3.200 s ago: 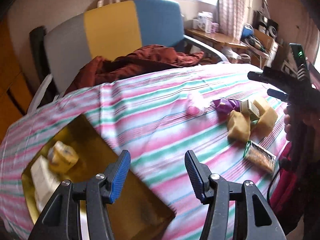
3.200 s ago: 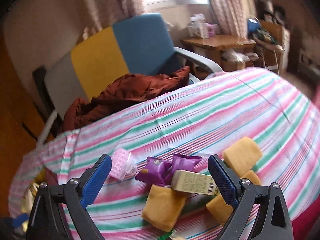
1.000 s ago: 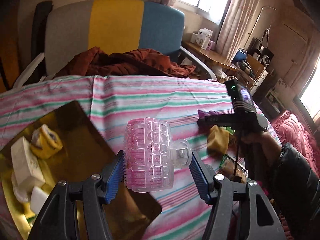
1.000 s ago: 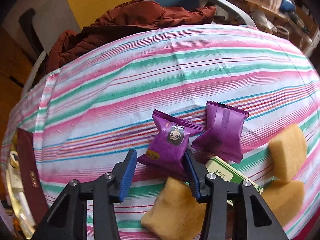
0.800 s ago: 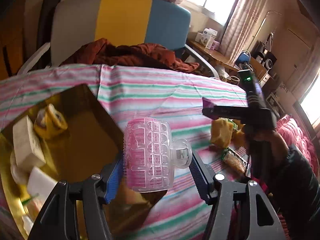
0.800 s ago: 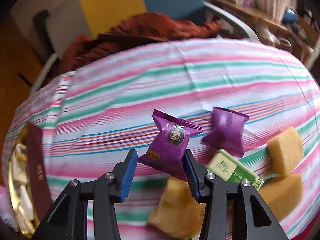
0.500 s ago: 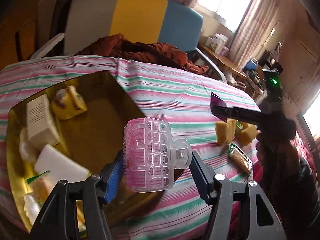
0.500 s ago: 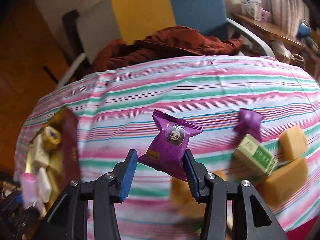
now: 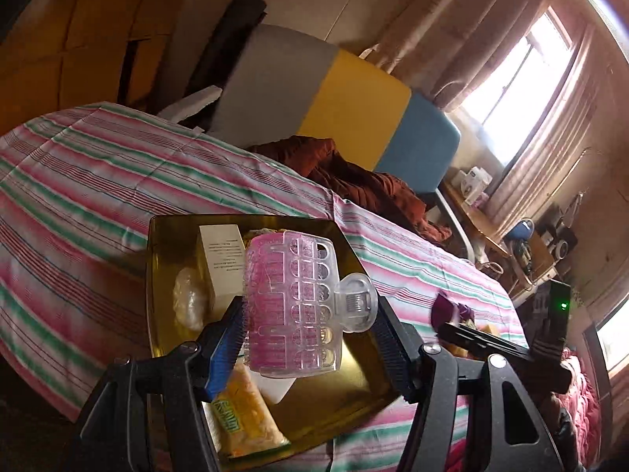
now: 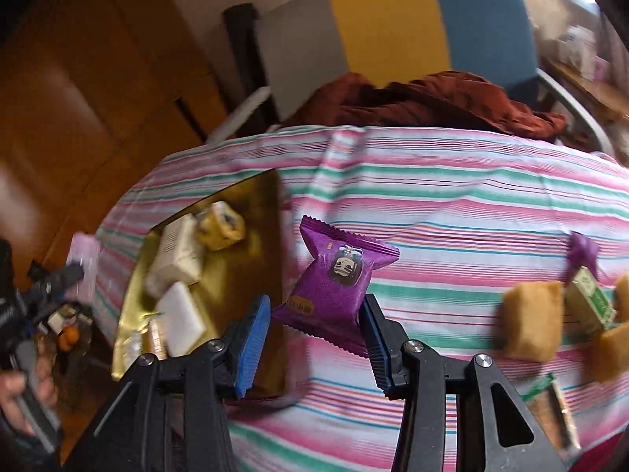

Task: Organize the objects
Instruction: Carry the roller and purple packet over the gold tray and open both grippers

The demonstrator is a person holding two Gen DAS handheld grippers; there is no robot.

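My left gripper (image 9: 310,342) is shut on a clear pink hair claw clip (image 9: 295,306) and holds it above the gold tray (image 9: 361,369). The tray holds a white box (image 9: 222,263), a yellow snack packet (image 9: 243,417) and other small items. My right gripper (image 10: 316,342) is shut on a purple snack packet (image 10: 334,279) and holds it above the striped cloth, just right of the gold tray (image 10: 243,196). The left gripper with the clip also shows at the far left of the right wrist view (image 10: 59,275).
On the striped tablecloth (image 10: 452,196) at the right lie yellow sponge-like blocks (image 10: 530,322), a green and white box (image 10: 589,299), another purple packet (image 10: 582,255) and a clear-wrapped snack (image 10: 550,405). A chair (image 9: 338,98) with a red-brown jacket (image 9: 365,185) stands behind the table.
My left gripper has carried the clip left, over the tray. My right gripper has lifted the purple packet and moved left toward the tray.
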